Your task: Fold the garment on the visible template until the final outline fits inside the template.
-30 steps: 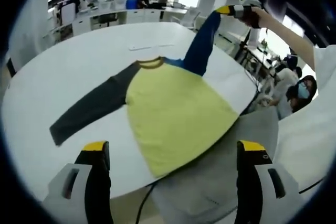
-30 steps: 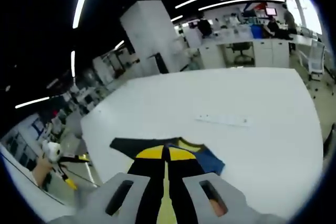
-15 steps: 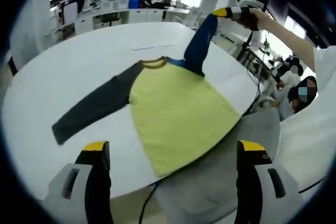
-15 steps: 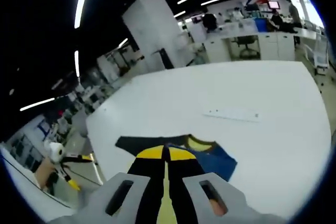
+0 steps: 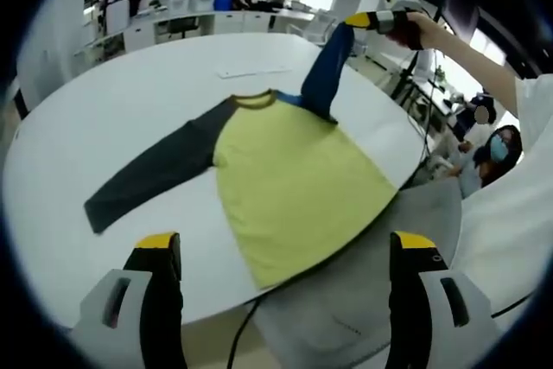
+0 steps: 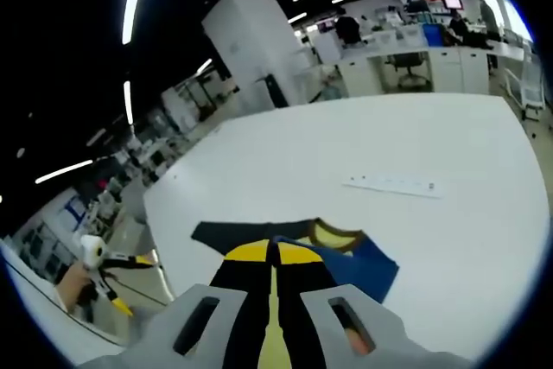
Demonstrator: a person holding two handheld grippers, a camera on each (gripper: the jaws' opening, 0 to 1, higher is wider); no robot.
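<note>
A long-sleeved garment [image 5: 294, 183] with a yellow body lies spread on the white counter [image 5: 130, 101], its hem hanging over the counter's near edge and its dark grey sleeve [image 5: 151, 174] stretched flat away from the body. The blue sleeve [image 5: 327, 71] rises off the counter, its cuff pinched in the closed jaws of my right gripper [image 5: 367, 19], held up by a hand [image 5: 415, 28] beyond the garment's collar. In the right gripper view I see those jaws pressed together on the cloth, the collar [image 6: 337, 235] and blue shoulder lying just past their tips. My left gripper [image 5: 285, 252] hangs short of the counter's near edge, jaws wide apart and holding nothing, the garment's hem between and beyond them. A white strip [image 6: 393, 185] lies on the counter, well beyond the collar.
</note>
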